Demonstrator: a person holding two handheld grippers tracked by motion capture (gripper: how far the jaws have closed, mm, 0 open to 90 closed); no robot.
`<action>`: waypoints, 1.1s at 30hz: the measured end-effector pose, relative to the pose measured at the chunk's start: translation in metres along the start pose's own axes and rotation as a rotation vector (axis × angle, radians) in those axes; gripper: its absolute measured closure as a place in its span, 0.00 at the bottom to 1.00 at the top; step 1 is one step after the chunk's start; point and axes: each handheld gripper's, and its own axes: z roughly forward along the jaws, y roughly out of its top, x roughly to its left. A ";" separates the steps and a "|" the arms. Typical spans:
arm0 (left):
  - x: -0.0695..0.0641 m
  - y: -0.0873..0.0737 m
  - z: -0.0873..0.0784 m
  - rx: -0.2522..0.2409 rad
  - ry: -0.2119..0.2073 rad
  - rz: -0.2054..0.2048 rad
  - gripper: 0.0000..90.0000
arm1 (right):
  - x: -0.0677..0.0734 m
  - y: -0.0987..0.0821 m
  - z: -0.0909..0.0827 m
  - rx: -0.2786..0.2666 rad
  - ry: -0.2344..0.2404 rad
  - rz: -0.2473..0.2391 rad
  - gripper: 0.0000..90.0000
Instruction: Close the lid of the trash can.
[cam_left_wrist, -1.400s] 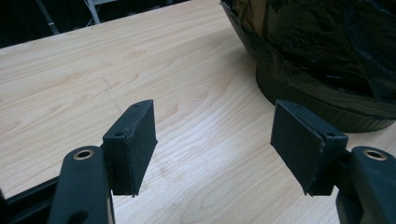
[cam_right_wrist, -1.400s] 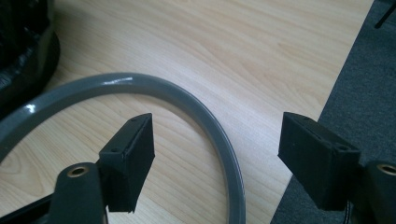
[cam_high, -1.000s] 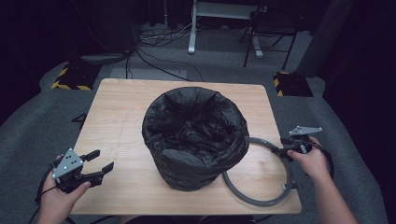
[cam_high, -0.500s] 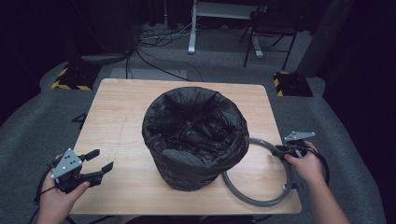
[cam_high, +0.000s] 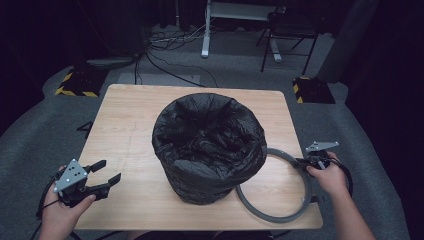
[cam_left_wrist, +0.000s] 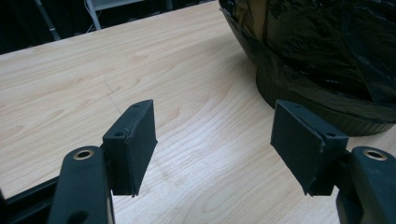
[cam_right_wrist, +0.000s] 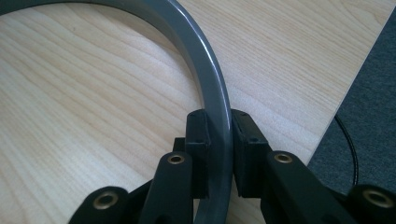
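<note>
A round bin lined with a black plastic bag (cam_high: 209, 147) stands in the middle of the wooden table (cam_high: 130, 115). A grey ring (cam_high: 274, 218) lies flat on the table at the bin's right, partly tucked behind its base. My right gripper (cam_high: 301, 162) sits at the ring's right side. Its jaws have just been closing, and in the right gripper view (cam_right_wrist: 217, 128) the pads press both sides of the grey ring (cam_right_wrist: 205, 70). My left gripper (cam_high: 110, 171) is open over the table's front left corner, with nothing between its fingers (cam_left_wrist: 215, 140). The bin (cam_left_wrist: 327, 56) is to its right.
The table's right edge (cam_right_wrist: 345, 93) runs close beside the right gripper, with grey carpet below. Cables (cam_high: 165, 65), a desk leg (cam_high: 206, 30) and a chair (cam_high: 290, 40) stand beyond the far edge. Yellow-black striped blocks (cam_high: 75, 87) lie on the floor at both far corners.
The right gripper has come down a little onto the ring's right side and its jaws have closed on the ring. The left hand, the bin and the ring have stayed put.
</note>
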 end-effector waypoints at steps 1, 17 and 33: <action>0.000 0.000 0.000 0.000 0.000 0.000 0.35 | 0.000 0.000 -0.002 0.004 0.004 0.004 0.88; -0.002 0.002 -0.001 -0.005 -0.003 -0.005 0.35 | -0.009 0.012 -0.064 0.002 0.027 0.080 0.88; -0.003 0.004 0.002 -0.008 -0.007 -0.002 0.35 | -0.001 0.037 -0.128 -0.018 0.039 0.047 0.88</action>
